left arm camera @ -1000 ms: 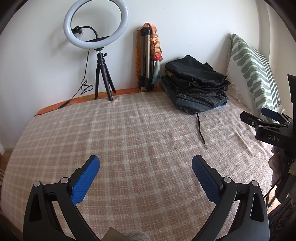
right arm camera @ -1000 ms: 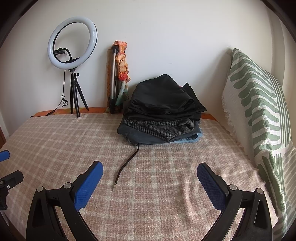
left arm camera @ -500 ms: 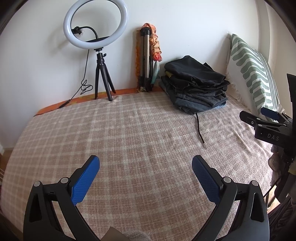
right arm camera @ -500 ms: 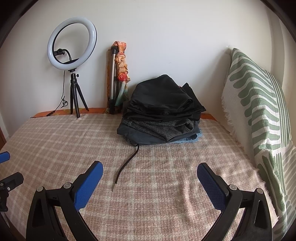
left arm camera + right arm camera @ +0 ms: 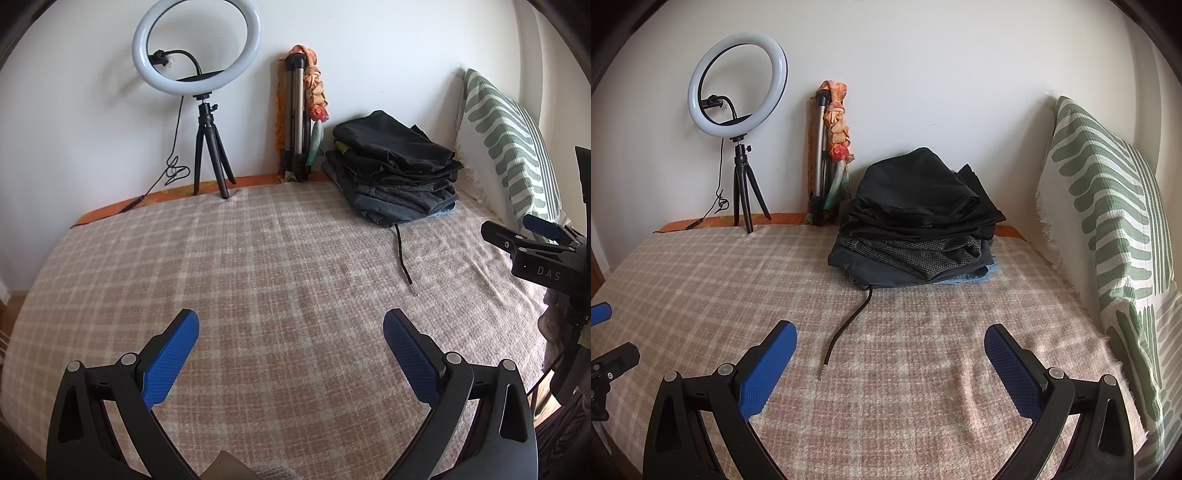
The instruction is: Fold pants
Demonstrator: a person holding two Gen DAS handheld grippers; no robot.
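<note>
A stack of folded dark pants [image 5: 919, 229] lies at the far side of the checked bedspread [image 5: 923, 369], near the wall; it also shows in the left wrist view [image 5: 395, 177]. A black drawstring [image 5: 846, 325] trails from the stack toward me. My right gripper [image 5: 890, 358] is open and empty, low over the bedspread in front of the stack. My left gripper [image 5: 290, 350] is open and empty over the middle of the bedspread [image 5: 258, 277]. The right gripper also shows at the right edge of the left wrist view [image 5: 524, 236].
A ring light on a small tripod [image 5: 738, 122] stands at the back left by the wall. A folded tripod with an orange cloth [image 5: 831, 147] leans on the wall. A green-patterned pillow [image 5: 1108, 221] stands along the right side.
Both grippers have stayed open and almost still; the views have shifted only slightly.
</note>
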